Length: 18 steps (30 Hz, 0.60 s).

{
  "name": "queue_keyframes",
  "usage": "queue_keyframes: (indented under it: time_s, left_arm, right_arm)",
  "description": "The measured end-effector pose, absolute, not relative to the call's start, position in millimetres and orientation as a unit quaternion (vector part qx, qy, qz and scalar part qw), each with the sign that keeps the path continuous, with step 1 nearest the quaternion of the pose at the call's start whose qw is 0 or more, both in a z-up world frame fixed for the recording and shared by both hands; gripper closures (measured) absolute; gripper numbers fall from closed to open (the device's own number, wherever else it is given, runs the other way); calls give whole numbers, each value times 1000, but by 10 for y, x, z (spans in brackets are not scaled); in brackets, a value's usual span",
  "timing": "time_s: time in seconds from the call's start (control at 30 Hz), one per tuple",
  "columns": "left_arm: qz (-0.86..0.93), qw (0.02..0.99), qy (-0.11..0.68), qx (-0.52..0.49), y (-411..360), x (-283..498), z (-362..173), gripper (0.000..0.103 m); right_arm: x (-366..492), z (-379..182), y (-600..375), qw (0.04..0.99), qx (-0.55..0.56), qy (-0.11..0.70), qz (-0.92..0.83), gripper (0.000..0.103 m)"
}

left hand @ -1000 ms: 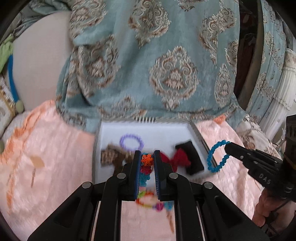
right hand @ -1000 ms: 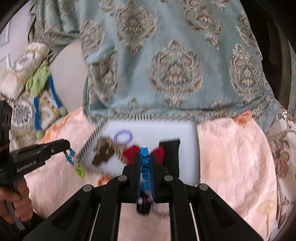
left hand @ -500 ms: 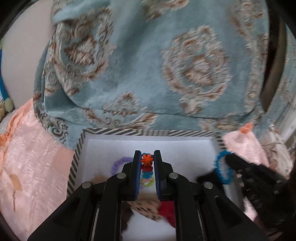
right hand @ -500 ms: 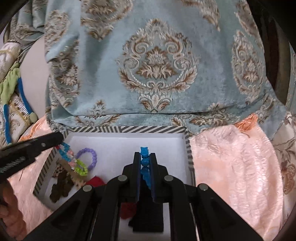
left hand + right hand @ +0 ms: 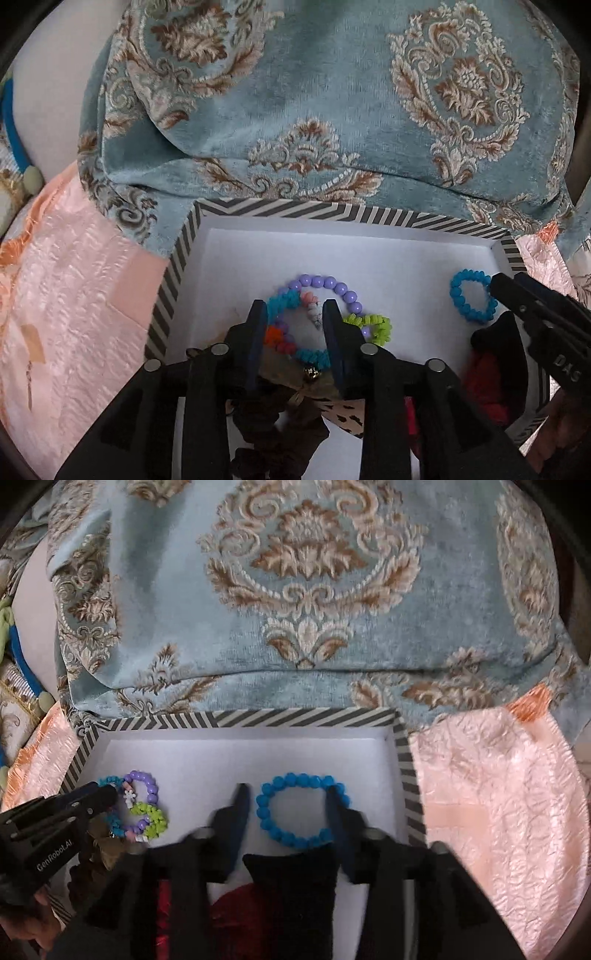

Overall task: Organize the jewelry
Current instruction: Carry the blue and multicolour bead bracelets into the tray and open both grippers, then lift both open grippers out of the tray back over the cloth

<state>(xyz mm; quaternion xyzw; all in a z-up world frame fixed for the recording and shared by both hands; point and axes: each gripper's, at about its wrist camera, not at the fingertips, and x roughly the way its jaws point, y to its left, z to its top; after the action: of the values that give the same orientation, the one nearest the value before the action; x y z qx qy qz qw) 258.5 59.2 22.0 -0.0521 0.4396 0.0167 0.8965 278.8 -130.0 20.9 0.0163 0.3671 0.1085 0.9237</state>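
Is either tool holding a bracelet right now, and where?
Neither. The left tool and the right tool are open; the bracelets lie in the box.

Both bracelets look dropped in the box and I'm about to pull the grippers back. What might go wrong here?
1. The left gripper has its open jaws astride the multicolor bracelet; lifting out might snag it.
2. The blue bracelet lies between the open jaws of the right gripper and may get dragged along.
3. The multicolor bracelet overlaps the purple bracelet; they may tangle.
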Motion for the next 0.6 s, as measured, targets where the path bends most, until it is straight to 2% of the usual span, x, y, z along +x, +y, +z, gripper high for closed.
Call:
queue_keyframes:
  time_s: [0.13,0.33,0.5,0.57,0.6]
  left_arm:
    - [14,907,420,-36,531,2472,324,69]
    - [22,928,371,-19,446,2105,566,69]
    - [47,945,320,48,330,1639,768,69]
    - [59,949,301,68,291,1398,836,67]
    - [63,950,297,70,292,1328,849,63]
  right_arm:
    - [2615,386,-1308,930,23,344,125,53]
    - [2196,662,-1299,950,-17,298,94,35]
    - [1700,852,-1419,964,-8,260,58,10]
    - [1519,862,-1506,965,1,257,59,9]
    - [1453,852,-1530,965,-2,258,54,9]
